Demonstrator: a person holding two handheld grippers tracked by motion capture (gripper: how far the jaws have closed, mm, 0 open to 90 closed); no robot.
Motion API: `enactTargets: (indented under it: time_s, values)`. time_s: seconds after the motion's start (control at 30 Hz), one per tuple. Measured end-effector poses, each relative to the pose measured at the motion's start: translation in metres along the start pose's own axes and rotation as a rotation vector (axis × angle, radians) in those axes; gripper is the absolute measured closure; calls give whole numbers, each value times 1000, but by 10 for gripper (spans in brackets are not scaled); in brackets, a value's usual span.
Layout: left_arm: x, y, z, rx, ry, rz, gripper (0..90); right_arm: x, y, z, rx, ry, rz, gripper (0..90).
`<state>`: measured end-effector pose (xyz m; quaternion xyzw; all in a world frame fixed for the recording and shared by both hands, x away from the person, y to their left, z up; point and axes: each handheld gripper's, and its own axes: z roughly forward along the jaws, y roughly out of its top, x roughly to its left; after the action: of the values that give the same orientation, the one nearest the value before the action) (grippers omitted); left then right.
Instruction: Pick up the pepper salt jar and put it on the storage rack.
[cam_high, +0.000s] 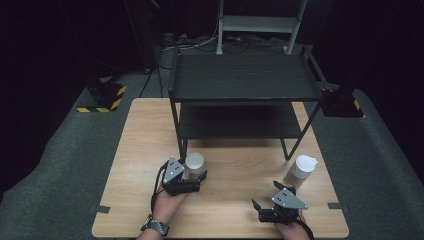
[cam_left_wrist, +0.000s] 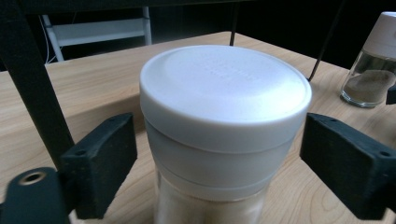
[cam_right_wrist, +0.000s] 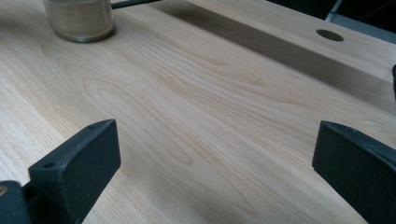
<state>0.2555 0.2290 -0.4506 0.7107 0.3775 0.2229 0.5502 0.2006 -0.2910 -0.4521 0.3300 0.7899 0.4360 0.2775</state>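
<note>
A clear glass jar with a broad white plastic lid (cam_left_wrist: 224, 116), holding a pale powder, stands near the front left of the light wooden surface (cam_high: 150, 150), just before the front left leg of a black two-tier metal shelf rack (cam_high: 242, 80). The left tongs (cam_high: 192, 176) bracket it, jaws spread either side of the lid with a gap on both sides. A second glass jar with a white spouted cap (cam_high: 301, 170), brownish powder in its bottom, stands toward the right, near the rack's right leg. The right tongs (cam_high: 267, 196) hover wide apart above bare wood nearby. Grey carpet and dark surroundings ring the surface.
</note>
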Motion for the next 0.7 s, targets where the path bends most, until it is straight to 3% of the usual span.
enactTargets:
  time_s: [0.43, 0.7]
  values:
    - [3, -6, 0, -30, -8, 2, 300, 0, 0, 0, 1, 0, -1, 2]
    - [6, -8, -1, -38, -18, -3, 334, 1, 0, 0, -1, -1, -5, 2]
